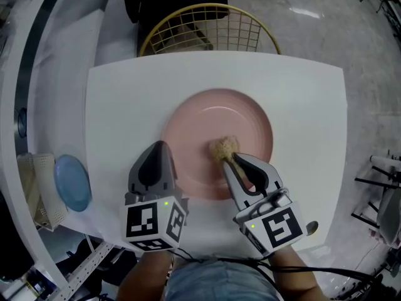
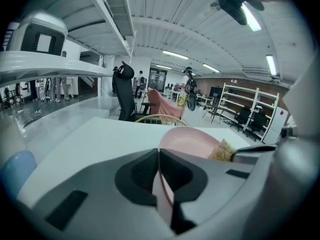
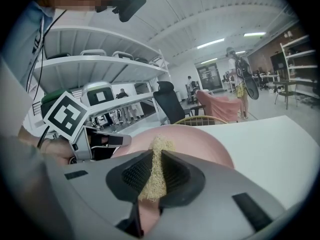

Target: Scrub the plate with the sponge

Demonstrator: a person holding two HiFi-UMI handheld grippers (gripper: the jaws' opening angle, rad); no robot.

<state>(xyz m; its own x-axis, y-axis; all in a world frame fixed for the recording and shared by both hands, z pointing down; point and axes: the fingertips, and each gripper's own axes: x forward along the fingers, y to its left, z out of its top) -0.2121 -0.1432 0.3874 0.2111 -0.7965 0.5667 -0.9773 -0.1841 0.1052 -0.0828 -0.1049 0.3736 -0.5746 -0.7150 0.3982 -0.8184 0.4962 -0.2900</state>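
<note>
Tan fibrous sponge [image 1: 223, 148] sits on pink plate [image 1: 213, 115], just off plate centre toward 5 o'clock, touching the plate's surface. Right gripper [image 1: 230, 160] comes in from 5 o'clock, jaws clenched on the sponge; right gripper view shows the sponge [image 3: 151, 180] pinched between both pads, its top sticking out over the plate [image 3: 200, 140]. Left gripper [image 1: 163, 147] at plate's 8 o'clock, jaws clamped on the plate rim; left gripper view shows the rim [image 2: 162, 196] edge-on between the pads, sponge [image 2: 221, 151] at 3 o'clock on the plate. Plate lies in the middle of white table [image 1: 301, 105]. Yellow wire chair [image 1: 210, 30] beyond the table at 12 o'clock. Blue round lid [image 1: 71, 182] off the table's edge at 9 o'clock, well apart from plate.
</note>
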